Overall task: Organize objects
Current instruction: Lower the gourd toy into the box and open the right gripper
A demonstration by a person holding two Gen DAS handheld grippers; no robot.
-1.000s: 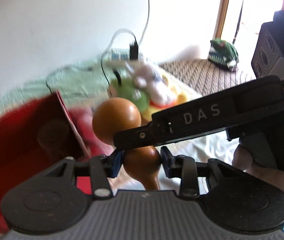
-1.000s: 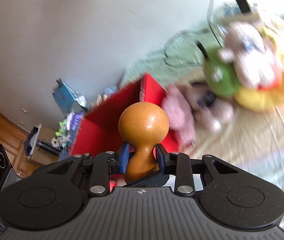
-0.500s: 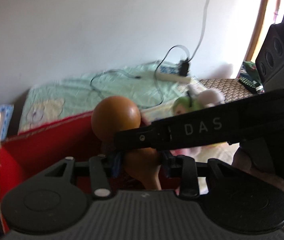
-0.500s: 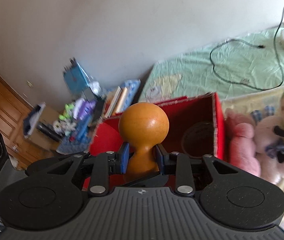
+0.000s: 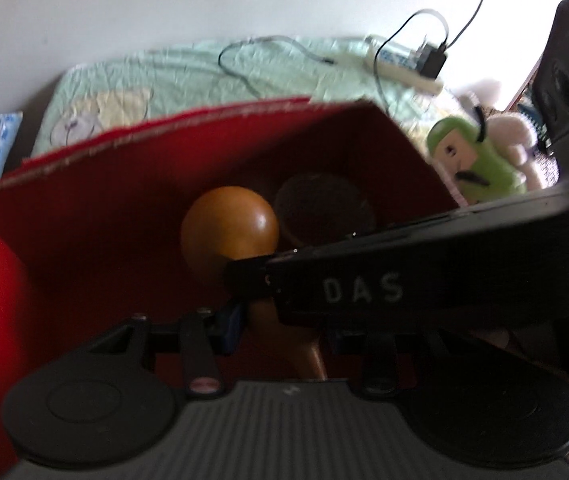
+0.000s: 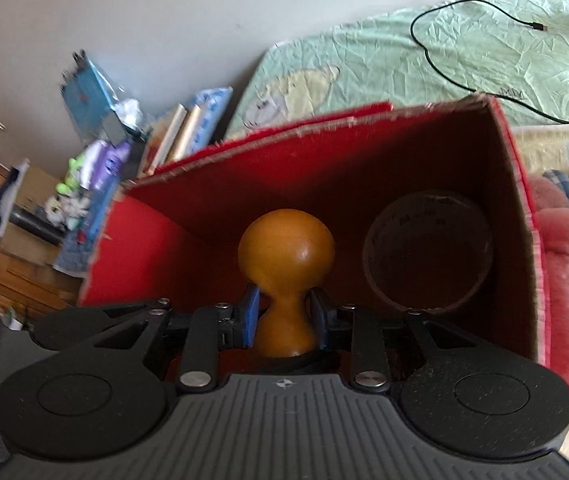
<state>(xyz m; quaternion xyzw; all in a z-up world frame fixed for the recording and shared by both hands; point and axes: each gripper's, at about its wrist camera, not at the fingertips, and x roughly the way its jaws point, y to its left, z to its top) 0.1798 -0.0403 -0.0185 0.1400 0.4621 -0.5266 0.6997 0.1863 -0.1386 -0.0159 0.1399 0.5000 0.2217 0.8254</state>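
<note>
Between my right gripper's (image 6: 284, 316) closed blue pads (image 6: 250, 316) sits the wooden gourd's (image 6: 286, 252) narrow waist, over the red box (image 6: 364, 152). My left gripper (image 5: 280, 324) also pinches its stem. I'd lower gently beside the tape roll (image 6: 428, 256), then release.

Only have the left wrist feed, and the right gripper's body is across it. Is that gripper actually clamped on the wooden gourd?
Observer: Yes. In the right wrist view, the right gripper is shut on the wooden gourd, with a blue pad on each side of its narrow waist.
Operator: Dark round thing in the red box, what is it?
Observer: It looks like a clear round container. It stands on edge by the right wall of the red box, apart from the gourd. I can't tell exactly what it is.
Operator: Anything beside the box other than the green toy?
Observer: A pink plush lies against the outside of that right wall.
</note>
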